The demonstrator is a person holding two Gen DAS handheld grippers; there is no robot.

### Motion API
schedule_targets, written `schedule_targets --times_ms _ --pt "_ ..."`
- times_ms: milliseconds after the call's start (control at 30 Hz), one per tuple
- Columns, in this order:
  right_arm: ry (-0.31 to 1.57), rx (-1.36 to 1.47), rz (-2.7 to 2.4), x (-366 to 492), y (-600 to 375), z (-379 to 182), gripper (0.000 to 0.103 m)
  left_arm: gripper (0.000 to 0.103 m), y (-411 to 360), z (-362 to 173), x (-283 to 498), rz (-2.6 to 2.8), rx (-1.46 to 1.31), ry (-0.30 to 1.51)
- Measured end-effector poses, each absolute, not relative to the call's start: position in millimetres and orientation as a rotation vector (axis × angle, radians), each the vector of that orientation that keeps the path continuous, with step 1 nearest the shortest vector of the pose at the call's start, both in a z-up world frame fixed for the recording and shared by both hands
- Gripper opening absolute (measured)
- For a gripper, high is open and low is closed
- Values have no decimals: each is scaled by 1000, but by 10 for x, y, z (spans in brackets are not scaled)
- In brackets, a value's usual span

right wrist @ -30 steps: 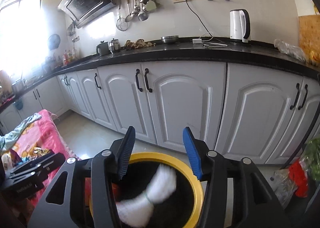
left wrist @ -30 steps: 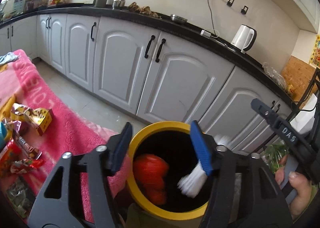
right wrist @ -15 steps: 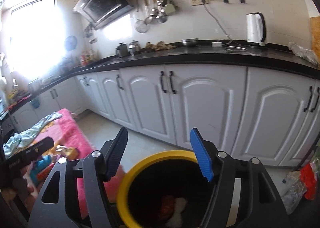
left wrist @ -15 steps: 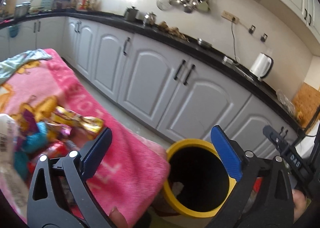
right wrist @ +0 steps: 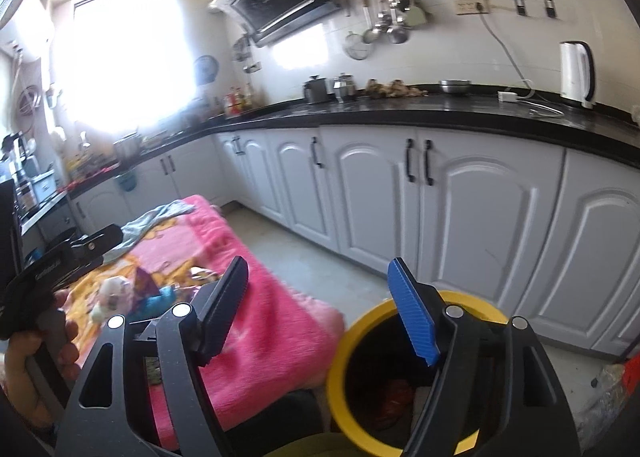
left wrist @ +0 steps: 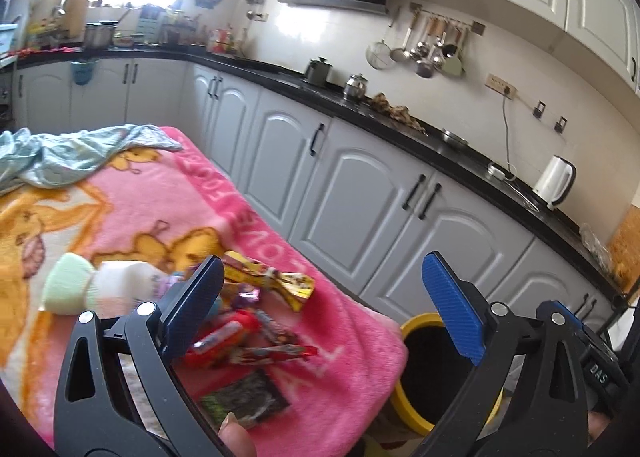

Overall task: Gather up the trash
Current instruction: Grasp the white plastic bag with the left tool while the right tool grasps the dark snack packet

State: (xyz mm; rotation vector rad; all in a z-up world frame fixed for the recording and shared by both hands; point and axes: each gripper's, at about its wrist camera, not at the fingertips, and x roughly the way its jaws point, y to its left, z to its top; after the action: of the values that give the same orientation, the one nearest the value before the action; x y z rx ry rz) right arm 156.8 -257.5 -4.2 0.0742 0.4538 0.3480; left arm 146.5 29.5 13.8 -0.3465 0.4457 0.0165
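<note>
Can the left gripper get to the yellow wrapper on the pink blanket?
Probably yes. The left gripper is open and empty, and the yellow wrapper lies uncovered on the blanket just ahead of it.

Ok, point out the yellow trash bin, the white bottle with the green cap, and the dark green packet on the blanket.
yellow trash bin [right wrist: 340,361]: right wrist view, left side of its rim.
white bottle with the green cap [left wrist: 120,281]: left wrist view, white body.
dark green packet [left wrist: 244,401]: left wrist view, middle of its face.
</note>
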Motion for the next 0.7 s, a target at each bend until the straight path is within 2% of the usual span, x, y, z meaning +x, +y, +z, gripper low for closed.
schedule_targets --times_ms 167,700 --pt "455 38 415 1466 -2275 -32 74 91 480 152 1325 54 -349 429" --pt "555 -64 593 1320 -1437 -309 76 91 1108 37 1064 183 -398 427"
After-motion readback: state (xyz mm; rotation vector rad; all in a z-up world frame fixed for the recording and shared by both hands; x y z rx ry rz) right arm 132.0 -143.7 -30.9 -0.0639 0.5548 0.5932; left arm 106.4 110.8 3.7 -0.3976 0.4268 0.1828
